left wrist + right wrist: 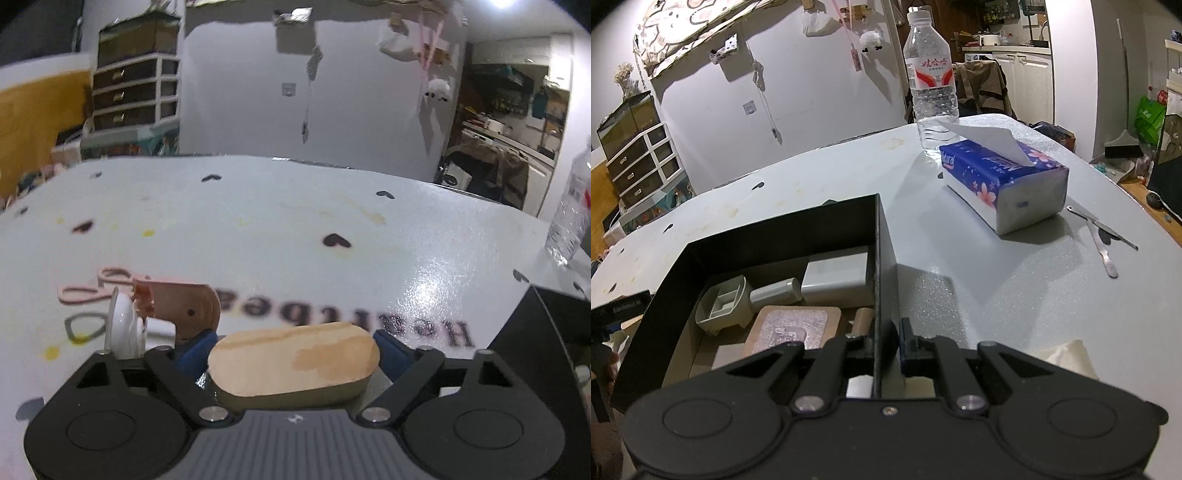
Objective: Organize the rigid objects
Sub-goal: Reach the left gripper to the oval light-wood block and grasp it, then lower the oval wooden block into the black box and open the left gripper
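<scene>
**Wooden block between the left jaws, right gripper clamped on the box wall**

In the left wrist view, a pink cut-out shape (94, 286) lies flat on the white table (258, 221) at far left. Just beside it stand a white dish-like piece (123, 326) on edge and a brown wooden piece with a small dark hole (184, 308); how these two join is hard to tell through the blur. The left gripper (293, 352) has its blue pads spread wide, with a rounded, oblong wooden block (291, 360) lying between them. The pads sit right at the block's two ends, but whether they press on it cannot be told. A water bottle (569, 206) stands at the far right edge.

In the right wrist view, the black box (775, 225) sits on the table's left half. Inside it lie a grey-green scoop-like holder (722, 302), a silver cylinder (775, 291), a pale rectangular case (836, 277), a wood-framed coaster (794, 328) and a small wooden roller (862, 319). The right gripper (886, 339) is clenched on the box's right wall. Further right stand the bottle and a blue tissue pack (1004, 181), then metal tweezers (1102, 243), with a crumpled tissue (1067, 356) nearest.
</scene>
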Demonstrator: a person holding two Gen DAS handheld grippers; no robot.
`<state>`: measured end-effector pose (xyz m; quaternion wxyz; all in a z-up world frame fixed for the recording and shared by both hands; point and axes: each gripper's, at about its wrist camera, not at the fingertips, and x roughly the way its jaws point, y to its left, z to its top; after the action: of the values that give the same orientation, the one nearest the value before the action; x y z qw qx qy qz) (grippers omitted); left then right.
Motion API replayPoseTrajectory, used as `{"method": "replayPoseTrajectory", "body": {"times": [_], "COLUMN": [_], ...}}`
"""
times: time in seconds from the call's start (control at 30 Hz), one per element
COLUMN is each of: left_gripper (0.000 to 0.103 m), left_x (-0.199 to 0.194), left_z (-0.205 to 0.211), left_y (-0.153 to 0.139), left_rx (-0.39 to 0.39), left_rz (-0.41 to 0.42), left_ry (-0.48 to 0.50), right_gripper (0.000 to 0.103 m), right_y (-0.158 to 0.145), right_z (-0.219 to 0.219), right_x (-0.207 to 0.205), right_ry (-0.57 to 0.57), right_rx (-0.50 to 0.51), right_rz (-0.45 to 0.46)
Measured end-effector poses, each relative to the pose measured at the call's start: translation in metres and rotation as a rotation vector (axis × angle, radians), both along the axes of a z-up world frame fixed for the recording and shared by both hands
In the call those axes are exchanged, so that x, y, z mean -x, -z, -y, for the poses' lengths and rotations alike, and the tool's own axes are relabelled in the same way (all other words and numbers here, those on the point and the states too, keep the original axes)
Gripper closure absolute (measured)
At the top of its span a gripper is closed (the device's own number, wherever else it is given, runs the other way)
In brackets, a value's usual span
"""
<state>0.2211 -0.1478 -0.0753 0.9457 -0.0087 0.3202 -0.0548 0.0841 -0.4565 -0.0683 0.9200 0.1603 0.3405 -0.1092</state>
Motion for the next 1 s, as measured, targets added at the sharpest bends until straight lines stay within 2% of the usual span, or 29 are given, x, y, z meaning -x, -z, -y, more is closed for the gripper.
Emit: {"method": "replayPoseTrajectory", "body": {"times": [0.1,0.2,0.3,0.5,0.63,0.77,0.93,1.0], "left_gripper": [0.015,0.015,0.015,0.016,0.016,0.016,0.016,0.016], "left_x": [0.003,0.010,0.021,0.045,0.065,0.074,0.074,0.068], "left_z": [-0.002,-0.008,-0.011,-0.014,0.004,0.023,0.051,0.061], "left_y": [-0.001,-0.007,-0.019,-0.053,-0.069,-0.077,-0.081,-0.077], "left_rx": [0.008,0.069,0.085,0.161,0.110,0.072,-0.015,-0.020], "left_rz": [-0.003,0.000,0.038,0.077,0.098,0.083,0.071,0.037], "left_ry": [0.015,0.064,0.180,0.494,0.746,0.979,1.206,1.270], "right_gripper": [0.093,0.093,0.093,0.093,0.093,0.093,0.094,0.094], "right_y": [0.000,0.000,0.000,0.001,0.001,0.000,-0.001,-0.001], "right_z": [0.000,0.000,0.000,0.000,-0.001,-0.002,-0.004,-0.005], "right_x": [0.000,0.000,0.000,0.001,0.001,0.001,0.001,0.001], "right_ry": [-0.001,-0.004,-0.009,-0.008,-0.009,-0.002,0.011,0.017], "right_rx": [-0.002,-0.001,0.001,-0.002,0.002,0.003,0.010,0.008], "right_rz": [0.000,0.000,-0.001,0.003,0.003,0.002,-0.002,-0.003]}}
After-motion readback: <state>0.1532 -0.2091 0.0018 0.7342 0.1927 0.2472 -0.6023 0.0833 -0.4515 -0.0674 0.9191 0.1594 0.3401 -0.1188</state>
